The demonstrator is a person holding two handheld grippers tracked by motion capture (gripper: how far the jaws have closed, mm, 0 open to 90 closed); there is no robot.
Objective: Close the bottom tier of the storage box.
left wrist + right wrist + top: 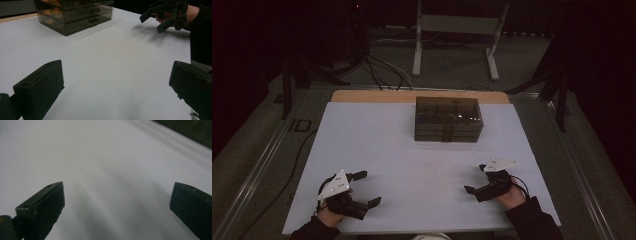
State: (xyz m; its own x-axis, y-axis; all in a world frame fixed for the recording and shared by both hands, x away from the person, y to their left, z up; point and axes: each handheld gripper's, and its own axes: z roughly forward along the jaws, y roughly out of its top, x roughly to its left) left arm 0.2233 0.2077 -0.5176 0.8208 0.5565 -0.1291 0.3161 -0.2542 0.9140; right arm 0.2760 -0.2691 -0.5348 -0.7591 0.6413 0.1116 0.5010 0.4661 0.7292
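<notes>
Grippers sit at the near edge of the white table (377, 145): left gripper (364, 188) at near left, right gripper (477, 178) at near right, both with jaws spread wide and empty. Far centre, well apart from both, stands the smoky drawer box (448, 119).

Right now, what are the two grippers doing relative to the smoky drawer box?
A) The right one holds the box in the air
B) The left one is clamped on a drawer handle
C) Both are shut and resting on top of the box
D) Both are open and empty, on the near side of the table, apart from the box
D: the left gripper and right gripper sit with jaws spread wide over the bare white table, while the drawer box stands untouched at the far side.
</notes>
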